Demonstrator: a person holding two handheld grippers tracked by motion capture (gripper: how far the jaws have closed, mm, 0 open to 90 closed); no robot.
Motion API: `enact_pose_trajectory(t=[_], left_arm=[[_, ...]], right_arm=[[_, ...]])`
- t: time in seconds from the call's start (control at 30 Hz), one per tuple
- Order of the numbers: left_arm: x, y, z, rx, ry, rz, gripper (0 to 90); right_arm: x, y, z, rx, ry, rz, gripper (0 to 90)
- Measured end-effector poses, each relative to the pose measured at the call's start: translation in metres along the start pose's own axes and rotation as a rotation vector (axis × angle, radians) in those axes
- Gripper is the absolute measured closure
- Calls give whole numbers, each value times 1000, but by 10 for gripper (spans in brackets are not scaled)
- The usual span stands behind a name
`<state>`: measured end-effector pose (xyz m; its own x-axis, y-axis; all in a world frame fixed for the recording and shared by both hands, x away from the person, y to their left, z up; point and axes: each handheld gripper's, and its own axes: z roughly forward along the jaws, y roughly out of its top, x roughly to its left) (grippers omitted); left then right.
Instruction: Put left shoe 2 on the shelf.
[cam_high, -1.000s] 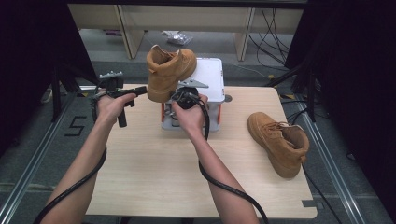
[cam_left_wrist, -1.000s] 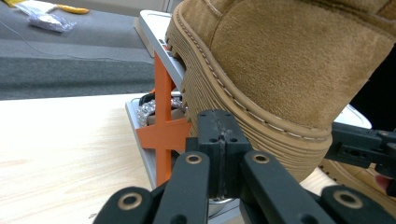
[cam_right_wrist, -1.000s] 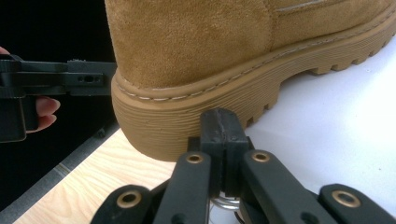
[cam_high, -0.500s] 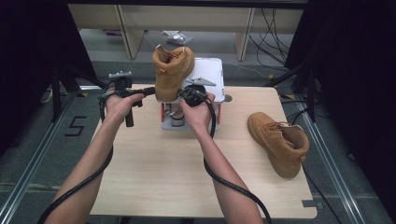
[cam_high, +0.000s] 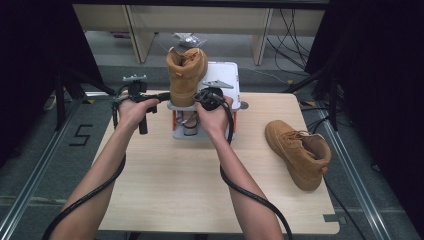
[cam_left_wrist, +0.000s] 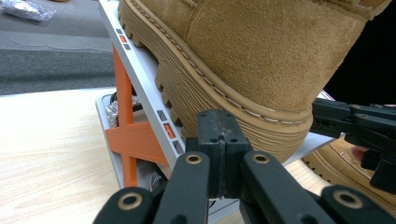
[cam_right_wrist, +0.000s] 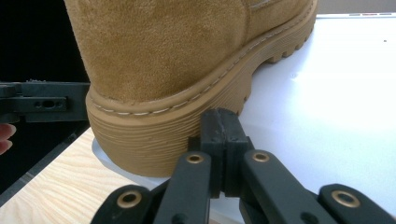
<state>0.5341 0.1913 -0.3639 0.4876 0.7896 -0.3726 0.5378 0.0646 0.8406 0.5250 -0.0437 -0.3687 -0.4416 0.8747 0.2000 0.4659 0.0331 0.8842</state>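
Both hand-held grippers, left (cam_high: 162, 95) and right (cam_high: 200, 95), are pressed together, empty, at the boot's (cam_high: 186, 75) heel on the rack's (cam_high: 226, 80) near edge; the surface (cam_high: 175, 190) nearby is bare.

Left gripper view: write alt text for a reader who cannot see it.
A tan suede boot stands heel-first on a sloped white rack shelf with orange supports. The left gripper, jaws shut and empty, points at the boot's ridged sole; the right gripper shows at the right edge.
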Motion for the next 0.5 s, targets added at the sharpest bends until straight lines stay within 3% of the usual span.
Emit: enact_pose_trajectory(t=[0.07, 0.17, 0.23, 0.27, 0.5], left_arm=[[0, 0, 0, -1, -6, 0, 898], [0, -2, 0, -12, -13, -7, 893], [-1, -2, -3, -29, -1, 5, 836], [-1, -2, -6, -38, 9, 22, 836], [5, -13, -30, -108, 29, 37, 721]], right_arm=[[-1, -1, 0, -1, -9, -26, 900], [-1, -2, -1, -4, -14, -15, 875], [-3, -3, -3, -12, -17, -17, 826], [-3, -3, -3, -12, -17, -17, 826], [-15, -4, -20, -21, -37, -16, 669]])
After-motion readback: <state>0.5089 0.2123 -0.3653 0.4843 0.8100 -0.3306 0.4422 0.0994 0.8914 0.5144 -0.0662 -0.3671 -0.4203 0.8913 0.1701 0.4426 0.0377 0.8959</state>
